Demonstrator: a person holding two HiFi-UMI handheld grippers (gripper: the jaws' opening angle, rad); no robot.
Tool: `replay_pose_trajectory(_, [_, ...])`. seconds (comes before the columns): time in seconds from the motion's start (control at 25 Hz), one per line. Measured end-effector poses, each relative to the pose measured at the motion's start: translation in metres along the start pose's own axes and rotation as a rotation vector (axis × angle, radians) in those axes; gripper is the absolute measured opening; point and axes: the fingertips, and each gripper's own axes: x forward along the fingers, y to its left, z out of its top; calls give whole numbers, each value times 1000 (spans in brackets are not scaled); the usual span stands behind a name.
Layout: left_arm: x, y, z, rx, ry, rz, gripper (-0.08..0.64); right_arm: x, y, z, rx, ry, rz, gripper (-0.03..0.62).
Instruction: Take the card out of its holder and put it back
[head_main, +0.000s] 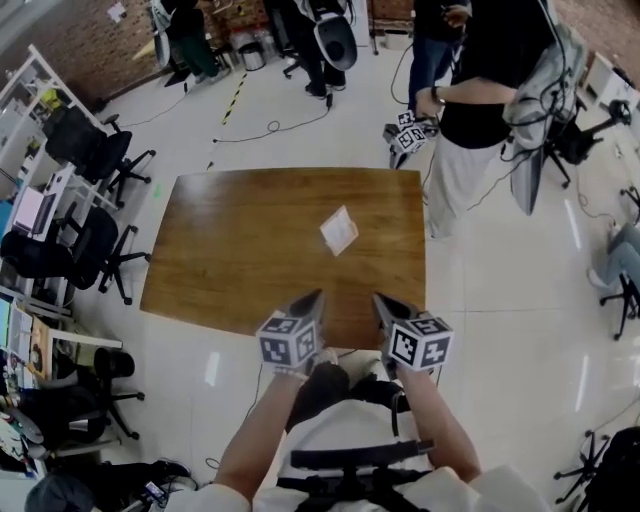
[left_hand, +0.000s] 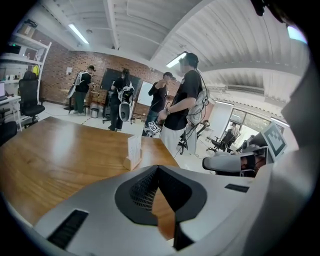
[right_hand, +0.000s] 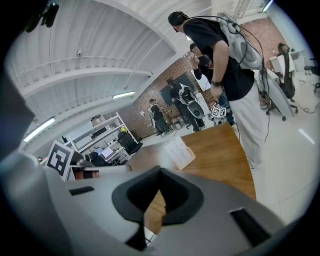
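Card (head_main: 339, 230), white rectangle in holder (left_hand: 130, 163), on glossy wood table (head_main: 240, 245); left gripper (head_main: 318, 294), right gripper (head_main: 378, 298) jaws together.

Lab-style workroom: brick wall (head_main: 62, 32), office chairs (head_main: 95, 150), shelving (head_main: 27, 92), floor cables (head_main: 272, 129).

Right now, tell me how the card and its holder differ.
The card is white, thin and stands upright; the holder is a pale, low block lying on the table. The card rises well above the holder. Both sit together on the table, the card's foot in the holder.
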Motion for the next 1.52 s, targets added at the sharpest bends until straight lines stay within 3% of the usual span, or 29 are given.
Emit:
replay_pose_trajectory(0.68, [73, 52, 48, 99, 89, -74, 2, 47, -11, 55, 43, -69, -71, 5])
replay_pose_trajectory(0.76, [83, 57, 50, 112, 109, -87, 85, 51, -12, 57, 45, -68, -79, 5])
replay_pose_trajectory(0.84, [92, 62, 51, 129, 129, -97, 91, 54, -14, 58, 48, -71, -90, 5])
replay_pose_trajectory(1.12, [131, 75, 48, 190, 190, -117, 209, 59, -18, 57, 48, -76, -121, 5])
replay_pose_trajectory(1.52, [181, 89, 64, 251, 239, -122, 209, 67, -26, 68, 56, -88, -165, 5])
